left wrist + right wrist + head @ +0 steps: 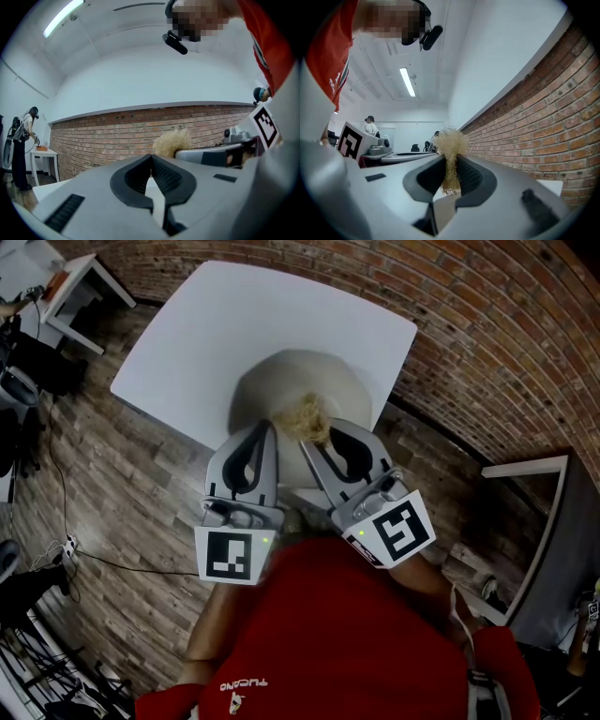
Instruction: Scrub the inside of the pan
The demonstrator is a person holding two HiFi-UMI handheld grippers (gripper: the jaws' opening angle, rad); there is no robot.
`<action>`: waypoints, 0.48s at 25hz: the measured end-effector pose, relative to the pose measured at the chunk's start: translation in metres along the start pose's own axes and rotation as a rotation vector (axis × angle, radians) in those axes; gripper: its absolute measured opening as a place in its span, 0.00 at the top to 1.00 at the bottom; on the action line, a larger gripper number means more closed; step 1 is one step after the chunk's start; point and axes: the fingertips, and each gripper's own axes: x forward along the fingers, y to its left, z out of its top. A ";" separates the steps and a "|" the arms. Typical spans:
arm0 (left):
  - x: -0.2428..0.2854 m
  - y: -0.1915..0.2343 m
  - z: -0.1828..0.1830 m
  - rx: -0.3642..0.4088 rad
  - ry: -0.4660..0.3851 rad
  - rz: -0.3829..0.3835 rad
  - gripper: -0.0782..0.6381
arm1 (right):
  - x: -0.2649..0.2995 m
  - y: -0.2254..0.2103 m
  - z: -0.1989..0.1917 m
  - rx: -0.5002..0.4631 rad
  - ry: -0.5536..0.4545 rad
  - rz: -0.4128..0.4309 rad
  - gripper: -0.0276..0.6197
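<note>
In the head view, one pale round pan (281,381) sits on the single white worktop (206,334) at the centre of the frame, with two claws side by side over its lower edge. The left claw (272,427) points at the pan from lower left. The right claw (314,442) comes in from lower right with one straw-coloured scrubber (305,418) at its tip. The tuft lies over the pan's inner surface, probably so it can be worked around the inside; whether it touches the metal cannot be told from above. In the left gripper view, the left claw (151,157) has its ribbed pads closed tip to tip with nothing between them. It is likely held near only to steady the pan if needed. The scrubber (172,143) shows just beyond it at centre right, against a brick wall (103,136). In the right gripper view, the right claw (450,161) is clamped on the scrubber (450,140), with fibres squeezed between the pads and a loose tuft standing above them, free for rubbing. Neither gripper view shows the pan. This pose would suit a scrubber about to meet the pan as well as one lifted off it after strokes.
</note>
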 end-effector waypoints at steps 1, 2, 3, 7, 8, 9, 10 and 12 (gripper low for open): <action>0.000 0.000 0.000 0.000 -0.001 -0.001 0.87 | 0.000 0.000 0.000 0.000 0.002 -0.001 0.84; 0.000 -0.001 0.000 0.001 -0.002 -0.003 0.87 | -0.001 0.000 0.000 0.000 0.003 -0.003 0.84; -0.001 -0.001 0.000 0.001 -0.003 -0.003 0.87 | -0.001 0.000 0.000 0.000 0.003 -0.004 0.84; -0.004 -0.002 0.001 -0.002 -0.007 -0.004 0.87 | -0.004 0.002 0.000 -0.002 0.003 -0.008 0.84; -0.004 -0.003 0.001 -0.002 -0.008 -0.004 0.87 | -0.004 0.001 0.001 -0.002 0.004 -0.008 0.84; -0.004 -0.004 0.001 -0.001 -0.008 -0.005 0.87 | -0.004 0.001 0.001 -0.002 0.003 -0.008 0.84; -0.003 -0.004 0.002 0.000 -0.008 -0.006 0.87 | -0.005 0.001 0.001 -0.002 0.002 -0.008 0.84; -0.004 -0.005 0.002 -0.001 -0.006 -0.006 0.87 | -0.005 0.001 0.002 -0.003 0.001 -0.007 0.84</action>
